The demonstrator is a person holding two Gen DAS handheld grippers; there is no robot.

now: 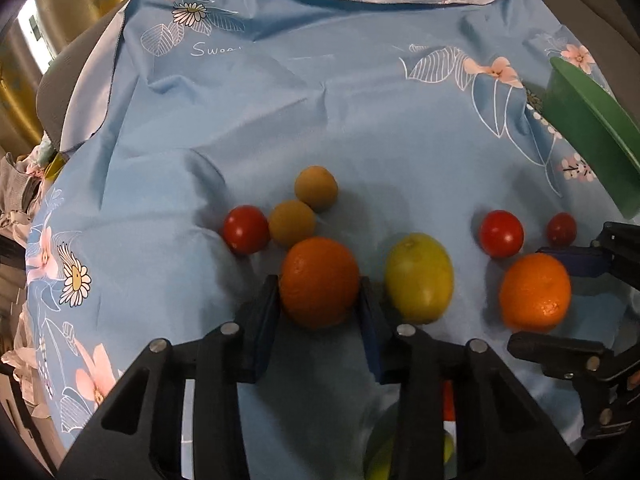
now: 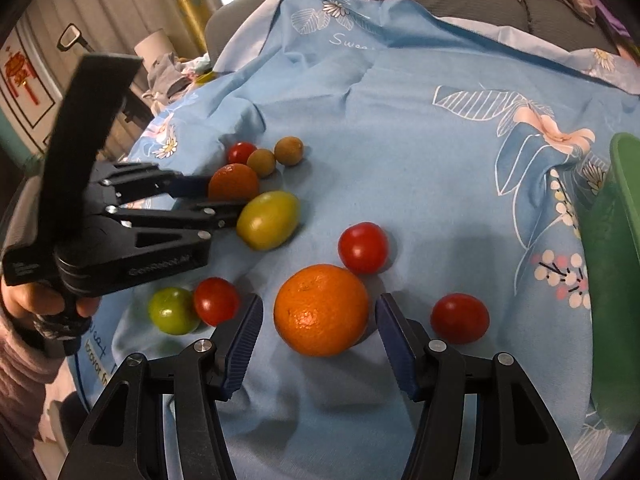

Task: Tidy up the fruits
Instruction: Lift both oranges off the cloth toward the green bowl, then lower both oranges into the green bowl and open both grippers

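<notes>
1. My left gripper [image 1: 319, 304] has its ribbed blue pads [image 1: 262, 320] pressed against both flanks of a round, dimpled orange [image 1: 319, 281]; the jaws are clamped on it while it sits on the cloth.
2. My right gripper [image 2: 320, 338] stands apart around a second round orange with pitted peel [image 2: 321, 309]; a gap shows on each side, so the pads do not touch it.
3. Just right of the clamped orange lies a smooth, oval yellow-green lemon [image 1: 419, 276], with two dull tan round fruits [image 1: 316, 188] and a glossy red tomato [image 1: 245, 229] just beyond and to the left.
4. Near my right jaws lie three more shiny red tomatoes [image 2: 363, 247], one of them touching a small smooth green round fruit [image 2: 173, 310].
5. Everything rests on a wrinkled light-blue fabric cloth printed with flowers and leaves [image 1: 320, 100].
6. A green plastic bowl [image 2: 622, 264] stands at the right edge, well apart from the clamped orange.
7. Both black, hinged grippers tilt steeply downward; in the right wrist view a hand [image 2: 36, 300] in a pinkish sleeve grips the left tool's handle.
</notes>
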